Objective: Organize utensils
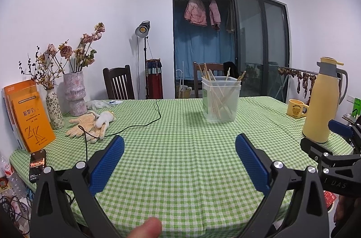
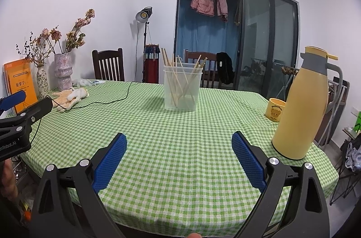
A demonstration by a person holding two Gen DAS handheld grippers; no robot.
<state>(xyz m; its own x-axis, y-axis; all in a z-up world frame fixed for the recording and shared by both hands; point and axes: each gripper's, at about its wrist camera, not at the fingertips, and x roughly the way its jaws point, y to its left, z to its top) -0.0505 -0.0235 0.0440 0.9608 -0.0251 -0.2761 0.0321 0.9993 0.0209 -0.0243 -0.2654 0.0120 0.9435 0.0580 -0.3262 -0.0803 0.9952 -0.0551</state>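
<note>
Table (image 1: 176, 159) with green check cloth. Far left: orange books (image 1: 31, 118), two vases (image 1: 74, 93), work gloves (image 1: 90, 125), phone (image 1: 38, 164) at the edge. Left gripper (image 1: 179, 149): fingers spread wide, holding nothing, low over the near edge. Clear container (image 1: 220, 100) stands upright mid-table past both grippers, chopsticks (image 1: 220, 98) leaning inside it. Right gripper (image 2: 179, 145): fingers also spread, empty. Far right: yellow mug (image 2: 275, 111) just beside yellow thermos (image 2: 302, 107).
</note>
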